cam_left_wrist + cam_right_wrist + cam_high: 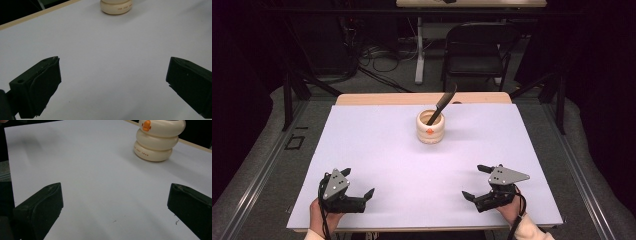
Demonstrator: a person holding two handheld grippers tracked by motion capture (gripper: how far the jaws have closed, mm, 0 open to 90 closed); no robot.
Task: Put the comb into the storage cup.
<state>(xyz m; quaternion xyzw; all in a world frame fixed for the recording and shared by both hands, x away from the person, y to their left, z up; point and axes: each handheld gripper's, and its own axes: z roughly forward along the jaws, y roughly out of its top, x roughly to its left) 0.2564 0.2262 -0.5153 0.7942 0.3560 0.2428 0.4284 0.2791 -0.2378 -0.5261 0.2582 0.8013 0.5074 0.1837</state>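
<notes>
The white table [377, 165] is filling mid-frame. You're holding your left gripper [360, 182] lower left and right gripper [476, 181] lower right, jaws spread wide, empty. The cream holder [431, 127] is sitting upper centre, a dark utensil [442, 106] leaning inside.

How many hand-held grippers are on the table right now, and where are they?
2. The left hand-held gripper is at the near left of the white table, the right hand-held gripper at the near right; both stand open, well short of the cream holder.
</notes>
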